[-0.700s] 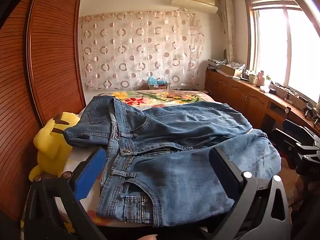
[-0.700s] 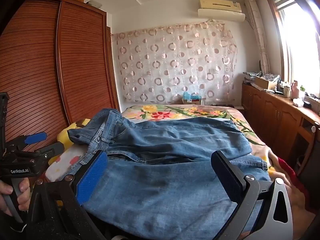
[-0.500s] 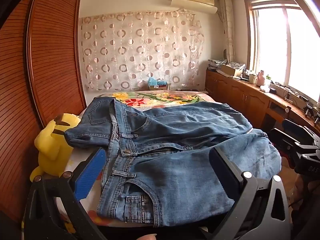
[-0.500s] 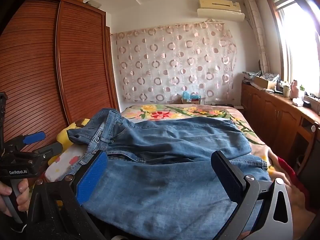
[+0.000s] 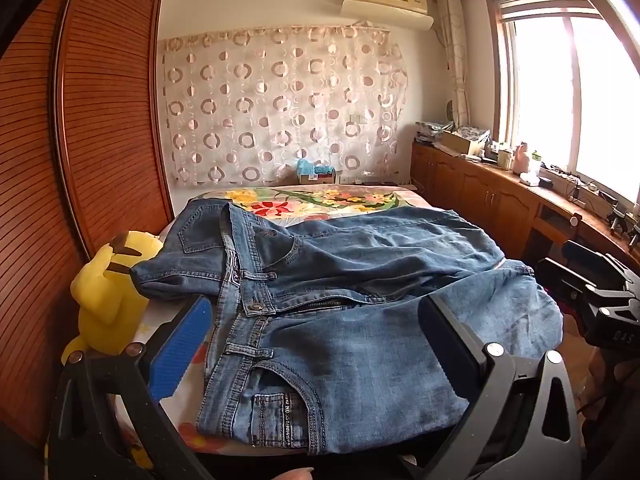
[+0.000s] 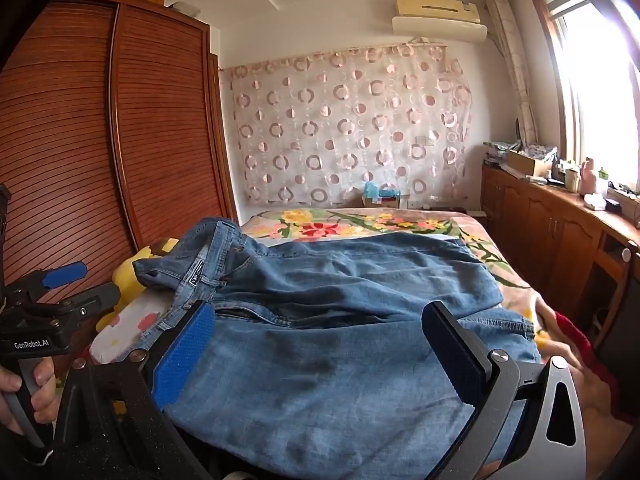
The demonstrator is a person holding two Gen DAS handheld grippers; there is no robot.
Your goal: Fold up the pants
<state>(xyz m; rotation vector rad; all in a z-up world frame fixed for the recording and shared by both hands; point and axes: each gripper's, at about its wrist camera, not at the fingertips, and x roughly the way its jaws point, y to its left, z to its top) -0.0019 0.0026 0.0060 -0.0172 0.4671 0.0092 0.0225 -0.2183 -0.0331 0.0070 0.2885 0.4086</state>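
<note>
Almost nothing changes from a moment ago: the jeans (image 5: 352, 320) lie unfolded across the bed (image 5: 320, 200), waistband toward the yellow toy (image 5: 106, 300), while the left gripper (image 5: 316, 340) and right gripper (image 6: 320, 348) hover wide open and empty, no fold begun.

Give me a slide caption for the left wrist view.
Open left gripper hovers over blue jeans spread on a floral bed, yellow plush toy alongside.

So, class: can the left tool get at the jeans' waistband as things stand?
Probably yes. The left tool is open just short of the waistband, with nothing between; the yellow plush toy sits off to the side.
</note>
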